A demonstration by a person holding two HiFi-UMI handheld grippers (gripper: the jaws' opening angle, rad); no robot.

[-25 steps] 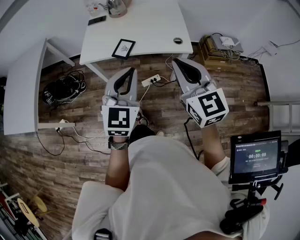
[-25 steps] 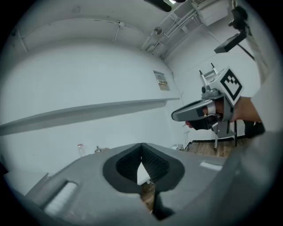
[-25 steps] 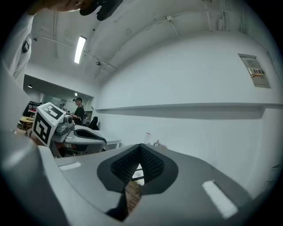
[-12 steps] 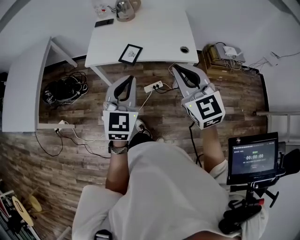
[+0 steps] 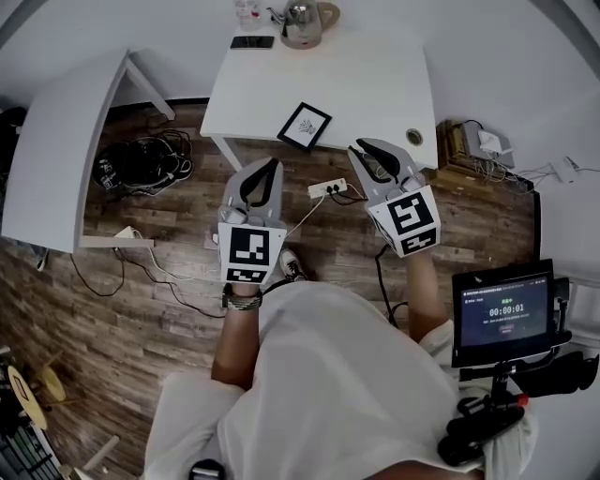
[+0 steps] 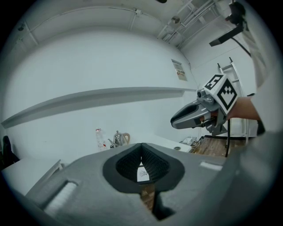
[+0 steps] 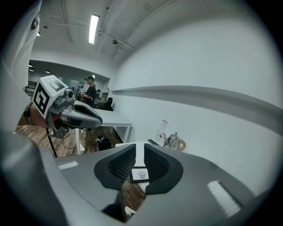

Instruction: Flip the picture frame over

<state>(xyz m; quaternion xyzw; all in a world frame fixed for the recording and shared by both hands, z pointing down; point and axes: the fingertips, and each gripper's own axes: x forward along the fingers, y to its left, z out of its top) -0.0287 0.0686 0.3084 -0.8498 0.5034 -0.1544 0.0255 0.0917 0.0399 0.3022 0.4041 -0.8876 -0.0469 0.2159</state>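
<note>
The picture frame [image 5: 304,126], black-edged with a white print facing up, lies flat near the front edge of the white table [image 5: 375,75]. Both grippers hang over the wooden floor, short of the table and apart from the frame. My left gripper [image 5: 274,164] is shut, its tips touching with nothing in them; through its jaws the frame [image 6: 142,173] shows ahead. My right gripper [image 5: 362,148] is open by a narrow gap [image 7: 139,149] that has just been opening, with nothing between the pads. The frame [image 7: 141,175] lies beyond that gap.
A kettle [image 5: 302,21], a phone [image 5: 251,42] and a bottle [image 5: 246,11] stand at the table's far edge, and a cable hole [image 5: 413,137] is at its right front. A power strip [image 5: 328,188] lies on the floor, a second table [image 5: 56,150] stands left, a monitor [image 5: 502,314] right.
Both grippers have moved forward toward the table, which now sits nearer and more central in the head view. The right jaws have parted slightly; the left stay closed.
</note>
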